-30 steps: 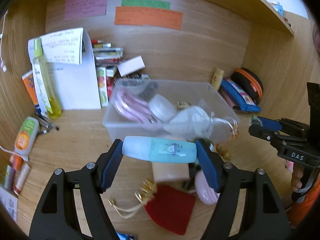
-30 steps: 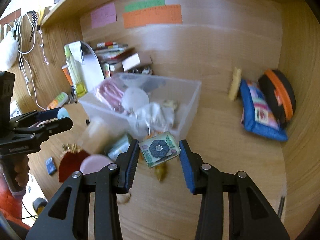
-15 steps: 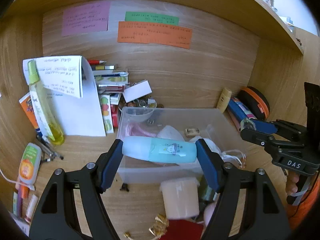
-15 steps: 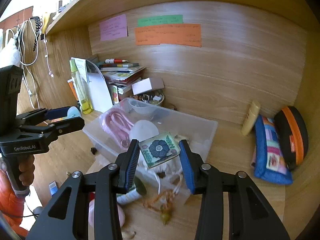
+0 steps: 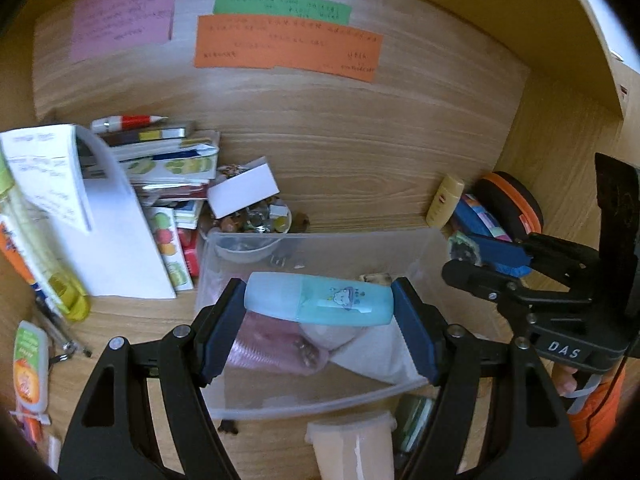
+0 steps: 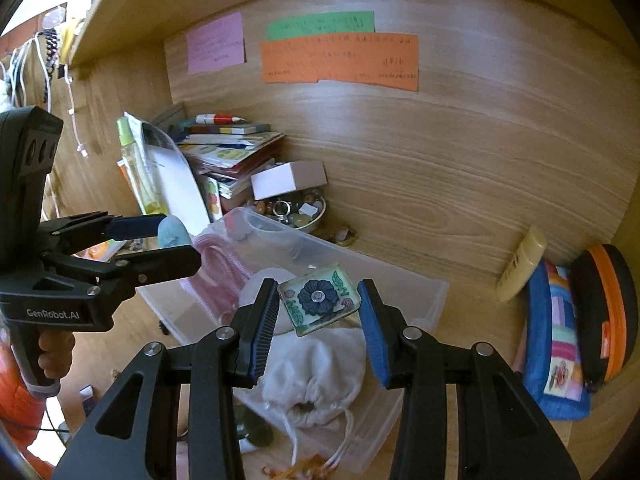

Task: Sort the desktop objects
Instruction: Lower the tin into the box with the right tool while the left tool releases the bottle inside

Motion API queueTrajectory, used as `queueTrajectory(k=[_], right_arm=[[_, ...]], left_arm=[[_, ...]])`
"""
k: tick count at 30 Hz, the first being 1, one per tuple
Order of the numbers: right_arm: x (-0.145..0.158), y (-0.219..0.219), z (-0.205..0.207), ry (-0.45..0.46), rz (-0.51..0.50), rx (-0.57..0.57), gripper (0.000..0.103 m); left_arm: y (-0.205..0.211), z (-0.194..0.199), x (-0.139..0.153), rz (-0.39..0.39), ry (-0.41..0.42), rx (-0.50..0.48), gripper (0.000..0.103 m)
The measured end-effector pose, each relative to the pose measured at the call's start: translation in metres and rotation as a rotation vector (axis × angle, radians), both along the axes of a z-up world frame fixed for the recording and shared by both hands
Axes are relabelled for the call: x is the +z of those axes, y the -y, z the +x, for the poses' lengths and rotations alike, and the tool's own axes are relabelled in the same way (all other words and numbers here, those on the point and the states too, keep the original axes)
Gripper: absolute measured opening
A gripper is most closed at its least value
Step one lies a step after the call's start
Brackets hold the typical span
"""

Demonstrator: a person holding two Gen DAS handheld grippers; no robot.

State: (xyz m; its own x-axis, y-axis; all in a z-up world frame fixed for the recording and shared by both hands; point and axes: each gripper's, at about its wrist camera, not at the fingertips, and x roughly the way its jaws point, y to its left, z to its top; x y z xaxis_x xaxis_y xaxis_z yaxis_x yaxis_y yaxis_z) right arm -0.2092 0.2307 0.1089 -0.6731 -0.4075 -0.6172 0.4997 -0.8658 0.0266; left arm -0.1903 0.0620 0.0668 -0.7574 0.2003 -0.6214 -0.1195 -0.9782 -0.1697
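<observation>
Two claws are each loaded. Left claw [image 5: 318,322] grips a pale blue bottle [image 5: 318,305] crosswise, end to end, above the clear plastic bin [image 5: 320,402] on the desk [image 5: 132,324]. Right claw [image 6: 318,330] clamps a flower-patterned square tile [image 6: 319,299], tilted, over the bin's white drawstring pouch [image 6: 316,376].

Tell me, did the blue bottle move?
Yes. The blue bottle, clamped in the left gripper, travelled forward over the clear bin, toward the back wall.

Blue bottle [image 5: 318,299] and floral tile [image 6: 319,298] above clear bin [image 6: 416,300]
</observation>
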Motion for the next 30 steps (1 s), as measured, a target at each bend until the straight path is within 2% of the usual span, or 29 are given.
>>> queueTrajectory(k=[5,12,17,24,30], right_arm=[[-0.007,0.003,-0.016,0.027,0.016,0.008,0.037],[-0.03,0.011,-0.031,0.084,0.052,0.008,0.037],[-0.045,0.02,-0.036,0.107,0.119,0.004,0.037],[-0.044,0.033,-0.036,0.097,0.174,0.009,0.037],[-0.049,0.035,-0.037,0.116,0.182,0.015,0.037]], left_arm=[[-0.001,-0.019,-0.005,-0.004,0.021,-0.006,0.073],[0.001,-0.044,-0.025,-0.036,0.093,0.016,0.073],[0.0,-0.054,-0.038,-0.058,0.132,0.023,0.073],[0.0,-0.057,-0.04,-0.057,0.142,0.021,0.073],[-0.005,-0.059,-0.048,-0.088,0.159,0.008,0.073]])
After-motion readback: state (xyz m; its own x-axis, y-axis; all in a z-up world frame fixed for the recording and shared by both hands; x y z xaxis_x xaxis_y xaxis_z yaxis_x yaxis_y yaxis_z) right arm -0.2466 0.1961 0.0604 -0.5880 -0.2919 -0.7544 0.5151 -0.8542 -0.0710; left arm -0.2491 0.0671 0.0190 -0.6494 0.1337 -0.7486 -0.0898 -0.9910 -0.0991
